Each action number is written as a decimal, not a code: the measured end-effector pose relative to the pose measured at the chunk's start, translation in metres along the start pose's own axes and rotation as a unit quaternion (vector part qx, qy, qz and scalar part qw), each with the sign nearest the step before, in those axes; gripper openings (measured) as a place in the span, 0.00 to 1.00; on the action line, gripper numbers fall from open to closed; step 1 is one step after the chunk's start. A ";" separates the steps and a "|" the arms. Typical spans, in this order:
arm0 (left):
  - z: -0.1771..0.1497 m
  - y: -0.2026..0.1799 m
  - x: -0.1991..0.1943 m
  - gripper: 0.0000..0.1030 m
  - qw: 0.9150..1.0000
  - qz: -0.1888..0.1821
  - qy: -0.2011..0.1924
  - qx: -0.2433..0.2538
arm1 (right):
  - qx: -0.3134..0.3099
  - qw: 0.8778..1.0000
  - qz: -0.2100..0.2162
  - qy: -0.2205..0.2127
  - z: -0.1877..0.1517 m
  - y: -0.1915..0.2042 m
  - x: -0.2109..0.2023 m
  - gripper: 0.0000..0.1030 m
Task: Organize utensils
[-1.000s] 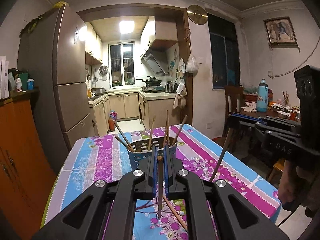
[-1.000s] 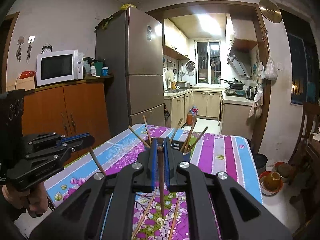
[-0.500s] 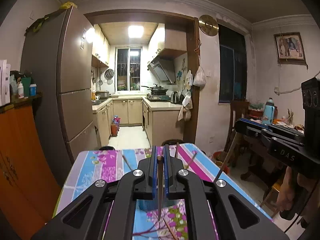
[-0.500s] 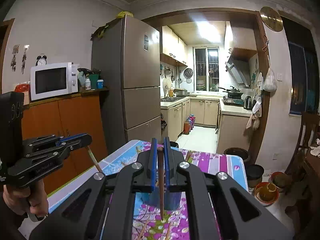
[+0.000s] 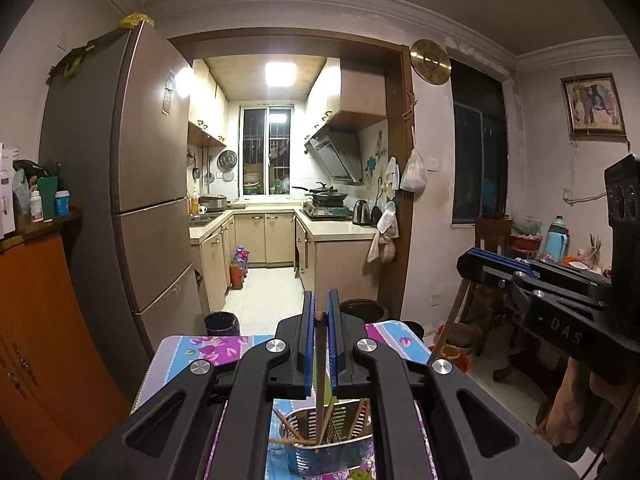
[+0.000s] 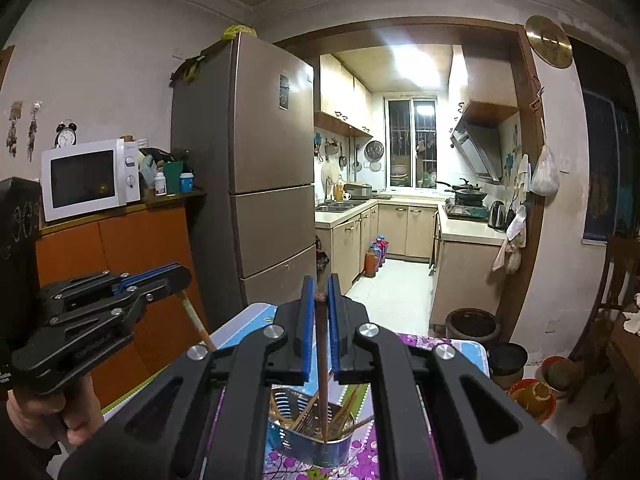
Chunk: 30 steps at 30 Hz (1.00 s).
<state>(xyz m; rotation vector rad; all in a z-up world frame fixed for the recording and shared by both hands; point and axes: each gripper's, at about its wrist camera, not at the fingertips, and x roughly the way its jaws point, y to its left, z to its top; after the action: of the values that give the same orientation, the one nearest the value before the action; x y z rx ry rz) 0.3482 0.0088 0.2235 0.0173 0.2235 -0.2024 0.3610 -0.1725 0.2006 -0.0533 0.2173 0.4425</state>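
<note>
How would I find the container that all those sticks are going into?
Look at the table with the flowery purple-and-blue cloth. On it, just below the grippers, stands a slotted metal holder bristling with wooden chopsticks. It is the only container visible on that table.

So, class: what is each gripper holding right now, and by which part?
Each holds one wooden chopstick by its top end. The left gripper grips its chopstick, the right gripper its chopstick; both hang down over the holder.

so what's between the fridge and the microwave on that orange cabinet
In the right wrist view, between the fridge and the microwave: a green container and small bottles.
</note>
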 end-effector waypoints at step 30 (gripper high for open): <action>-0.042 0.024 0.120 0.07 0.996 0.022 0.084 -0.007 | 0.011 0.997 -0.016 0.079 -0.050 -0.026 0.103 0.11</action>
<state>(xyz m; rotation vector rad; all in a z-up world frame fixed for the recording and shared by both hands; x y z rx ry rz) 0.4585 0.0105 0.1552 0.0248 0.3917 -0.1556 0.4533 -0.1573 0.1292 -0.0709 0.3761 0.4043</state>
